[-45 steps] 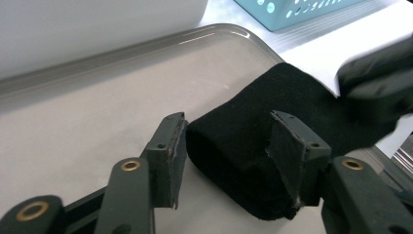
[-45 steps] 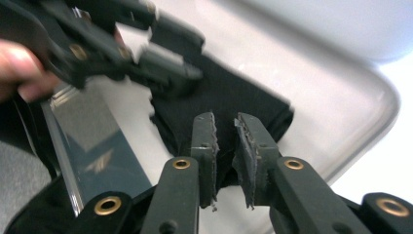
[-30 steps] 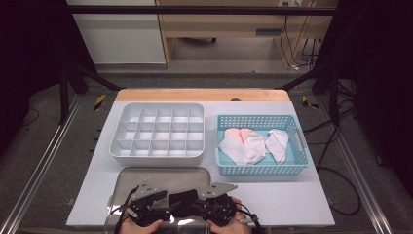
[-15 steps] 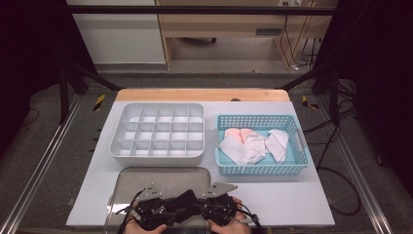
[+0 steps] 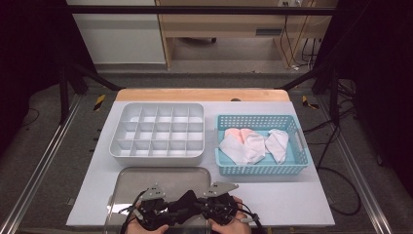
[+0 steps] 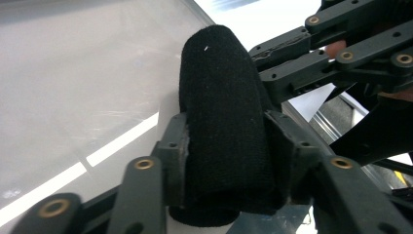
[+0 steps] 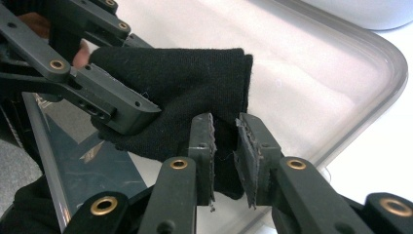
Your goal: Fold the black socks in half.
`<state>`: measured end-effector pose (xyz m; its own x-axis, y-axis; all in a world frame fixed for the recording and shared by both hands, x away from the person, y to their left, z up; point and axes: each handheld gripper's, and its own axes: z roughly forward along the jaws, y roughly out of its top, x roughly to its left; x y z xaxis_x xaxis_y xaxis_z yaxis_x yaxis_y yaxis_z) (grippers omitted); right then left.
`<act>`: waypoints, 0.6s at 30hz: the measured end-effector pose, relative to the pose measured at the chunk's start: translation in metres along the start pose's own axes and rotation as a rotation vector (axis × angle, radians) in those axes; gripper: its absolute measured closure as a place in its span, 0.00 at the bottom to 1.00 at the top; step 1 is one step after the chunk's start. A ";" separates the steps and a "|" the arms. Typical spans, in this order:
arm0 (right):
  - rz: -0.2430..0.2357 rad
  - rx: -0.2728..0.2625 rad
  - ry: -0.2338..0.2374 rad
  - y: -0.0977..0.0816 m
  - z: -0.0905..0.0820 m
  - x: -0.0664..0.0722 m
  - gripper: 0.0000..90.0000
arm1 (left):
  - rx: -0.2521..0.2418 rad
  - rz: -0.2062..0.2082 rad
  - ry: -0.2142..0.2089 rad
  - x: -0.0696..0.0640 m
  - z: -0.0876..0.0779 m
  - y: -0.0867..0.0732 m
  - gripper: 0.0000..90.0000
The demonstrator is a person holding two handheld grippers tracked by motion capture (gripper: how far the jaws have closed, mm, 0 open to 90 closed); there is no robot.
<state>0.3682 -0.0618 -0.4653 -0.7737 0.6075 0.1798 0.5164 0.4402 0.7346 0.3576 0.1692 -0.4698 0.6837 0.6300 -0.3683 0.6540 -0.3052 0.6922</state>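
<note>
Black cloth [image 6: 225, 126] sits wedged between our left gripper [image 6: 229, 146] jaws, which have just been closing on it; our right gripper [image 7: 225, 146] jaws pinch its far edge, over the metal tray [image 7: 384, 68]. From above we see the blue basket [image 5: 292, 168] holding pale cloths [image 5: 248, 146] and a white divided box [image 5: 156, 158], compartments bare.

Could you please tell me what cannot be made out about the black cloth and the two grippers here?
- High view: the black cloth is too small and dark against the left gripper and right gripper to tell its shape.
- Left gripper view: the jaws cover the cloth's lower end.
- Right gripper view: the cloth's far end is hidden behind the other gripper.
</note>
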 end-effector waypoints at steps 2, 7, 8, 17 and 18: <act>0.001 0.000 0.000 0.000 0.000 0.000 0.85 | 0.000 -0.007 -0.003 0.000 -0.001 0.000 0.66; 0.010 -0.006 0.007 0.000 -0.002 -0.002 0.84 | -0.017 -0.030 -0.011 0.002 -0.003 0.000 0.74; 0.013 -0.014 0.010 0.000 -0.004 -0.003 0.83 | -0.022 -0.029 -0.012 0.001 -0.003 0.001 0.75; 0.036 -0.165 -0.087 -0.002 -0.030 -0.018 0.71 | -0.084 0.053 0.044 -0.005 -0.018 0.016 0.75; 0.039 -0.172 -0.107 -0.003 -0.033 -0.020 0.70 | -0.092 0.061 0.051 -0.005 -0.019 0.018 0.75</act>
<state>0.3702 -0.0971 -0.4497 -0.7064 0.6925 0.1467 0.4677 0.3010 0.8311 0.3593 0.1741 -0.4438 0.7026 0.6483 -0.2934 0.5777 -0.2790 0.7671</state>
